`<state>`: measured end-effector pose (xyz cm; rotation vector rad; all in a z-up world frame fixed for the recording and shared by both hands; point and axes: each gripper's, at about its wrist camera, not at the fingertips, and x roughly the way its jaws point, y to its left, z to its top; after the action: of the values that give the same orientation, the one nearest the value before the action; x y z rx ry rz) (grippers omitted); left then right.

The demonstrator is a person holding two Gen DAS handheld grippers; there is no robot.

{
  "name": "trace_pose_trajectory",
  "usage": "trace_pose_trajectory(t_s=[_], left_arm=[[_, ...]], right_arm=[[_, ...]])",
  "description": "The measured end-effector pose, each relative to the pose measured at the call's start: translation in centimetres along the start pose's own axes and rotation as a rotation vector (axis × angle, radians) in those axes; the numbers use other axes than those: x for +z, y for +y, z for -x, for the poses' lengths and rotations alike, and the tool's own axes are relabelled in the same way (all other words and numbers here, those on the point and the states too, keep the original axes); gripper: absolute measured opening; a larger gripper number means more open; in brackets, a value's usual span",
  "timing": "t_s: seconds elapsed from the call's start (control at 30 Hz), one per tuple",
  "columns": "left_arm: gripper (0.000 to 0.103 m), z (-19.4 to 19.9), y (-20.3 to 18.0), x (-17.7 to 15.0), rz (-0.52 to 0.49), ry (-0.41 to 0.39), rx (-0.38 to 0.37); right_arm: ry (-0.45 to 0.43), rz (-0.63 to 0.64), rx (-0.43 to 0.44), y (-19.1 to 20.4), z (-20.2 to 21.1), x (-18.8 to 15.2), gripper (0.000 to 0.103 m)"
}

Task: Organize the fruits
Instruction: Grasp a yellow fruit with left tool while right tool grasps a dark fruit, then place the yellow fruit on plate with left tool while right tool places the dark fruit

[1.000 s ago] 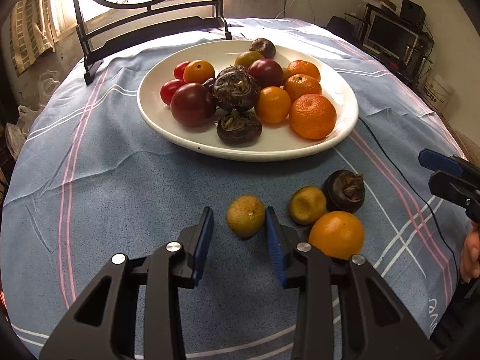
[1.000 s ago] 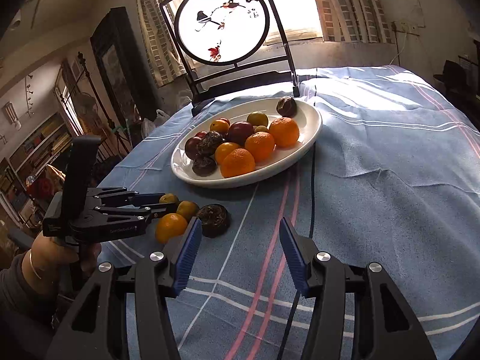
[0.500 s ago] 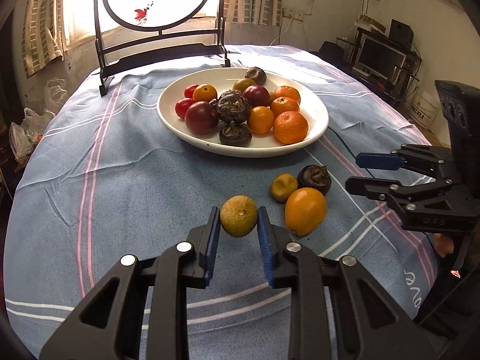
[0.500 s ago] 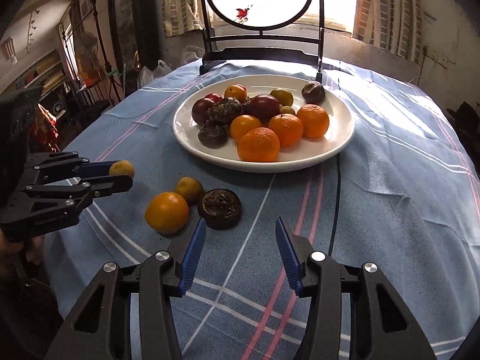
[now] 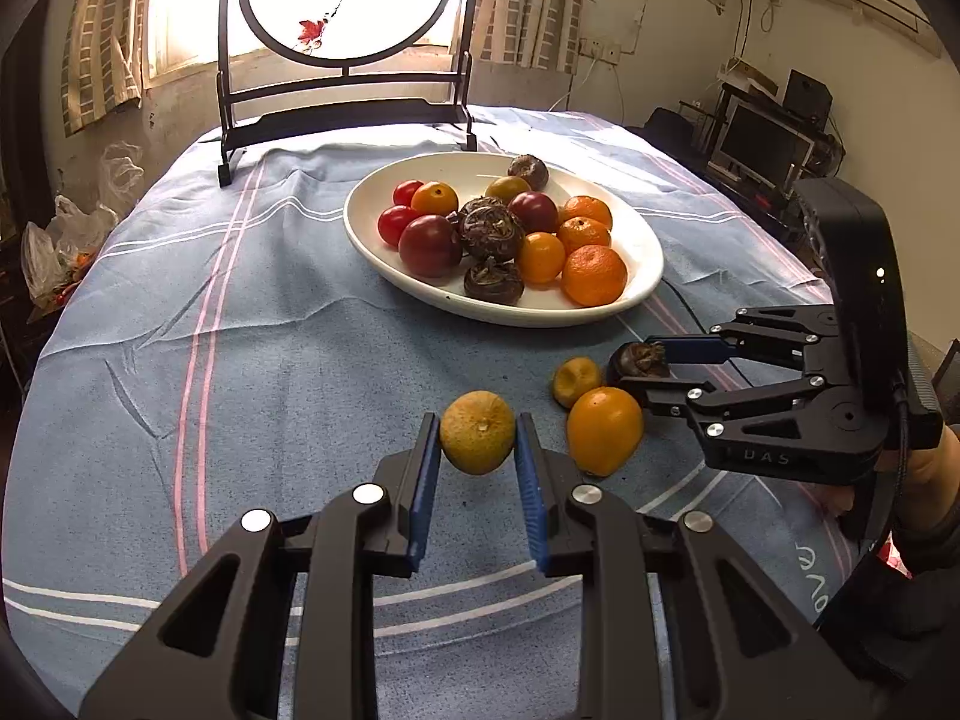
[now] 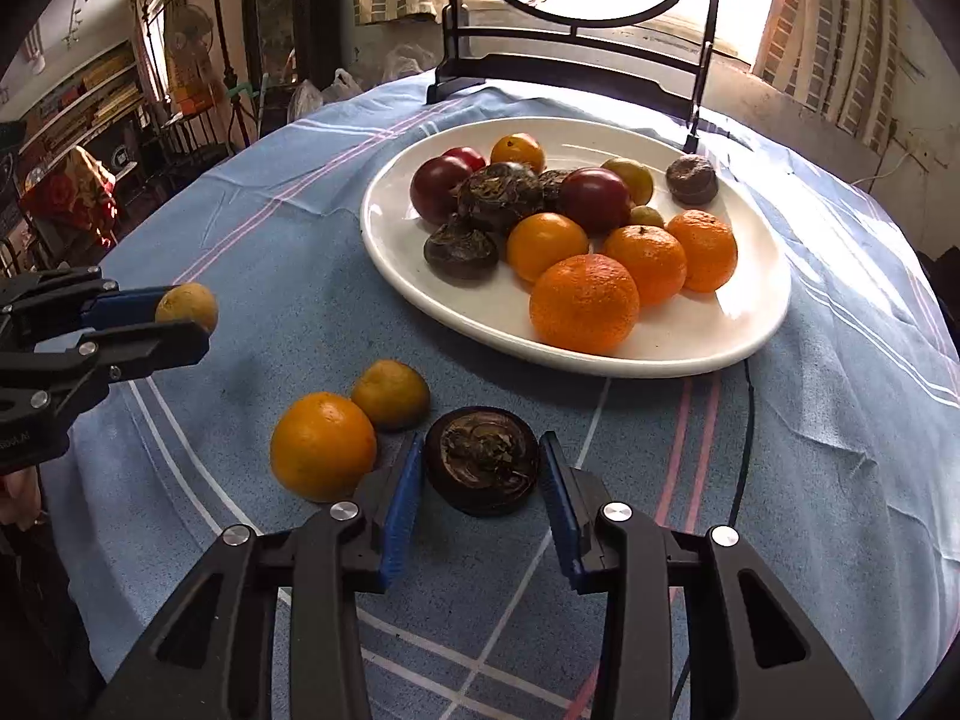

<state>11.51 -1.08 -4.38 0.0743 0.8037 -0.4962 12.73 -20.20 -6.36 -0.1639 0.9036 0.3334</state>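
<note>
A round worktop (image 5: 252, 360) under a blue striped cloth, with a window and a round painted screen (image 5: 348, 0) behind it.

Both tongs point steeply down and forward over the near edge. The left tongs (image 5: 477, 450) are clamped on a yellow-green citrus (image 5: 477, 433), held clear of the cloth. The right tongs (image 6: 480, 480), with a hand (image 5: 924, 474) showing behind their handle, straddle a dark brown wrinkled fruit (image 6: 481, 461) on the cloth; their jaws have just been closing, and a slim gap shows on each side of it. Just beside lie an orange (image 6: 323, 445) and a small yellowish mandarin (image 6: 390, 394), touching. Beyond, a white plate (image 6: 690, 348) holds oranges, dark plums, cherry tomatoes and more wrinkled fruits.
</note>
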Motion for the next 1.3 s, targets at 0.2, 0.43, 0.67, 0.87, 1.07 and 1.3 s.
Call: trace_pose_trajectory(t_s=[0.2, 0.43, 0.67, 0.87, 1.07, 1.3], left_arm=[[0.024, 0.9, -0.6, 0.6, -0.006, -0.029, -0.014], [0.024, 0.5, -1.6, 4.4, -0.029, -0.065, -0.033], [0.024, -4.1, -1.3, 10.4, -0.008, -0.053, -0.026], [0.024, -9.5, 0.0, 13.7, 0.058, 0.006, -0.034], [0.047, -10.9, 1.7, 14.7, 0.142, 0.003, -0.048], [0.063, -5.6, 0.6, 11.6, 0.077, -0.048, -0.052]], right_arm=[[-0.110, -0.101, 0.054, -2.6, 4.5, -0.9, 0.039], [-0.238, -0.195, 0.025, -7.3, 8.6, 1.8, 0.039], [-0.243, -0.241, 0.010, -10.4, 5.4, 7.4, 0.039], [-0.196, -0.270, -0.012, -11.4, 0.0, 10.7, 0.039], [-0.234, -0.285, -0.057, -11.5, -1.2, 11.3, 0.070], [-0.247, -0.259, -0.002, -10.0, 2.9, 7.2, 0.070]])
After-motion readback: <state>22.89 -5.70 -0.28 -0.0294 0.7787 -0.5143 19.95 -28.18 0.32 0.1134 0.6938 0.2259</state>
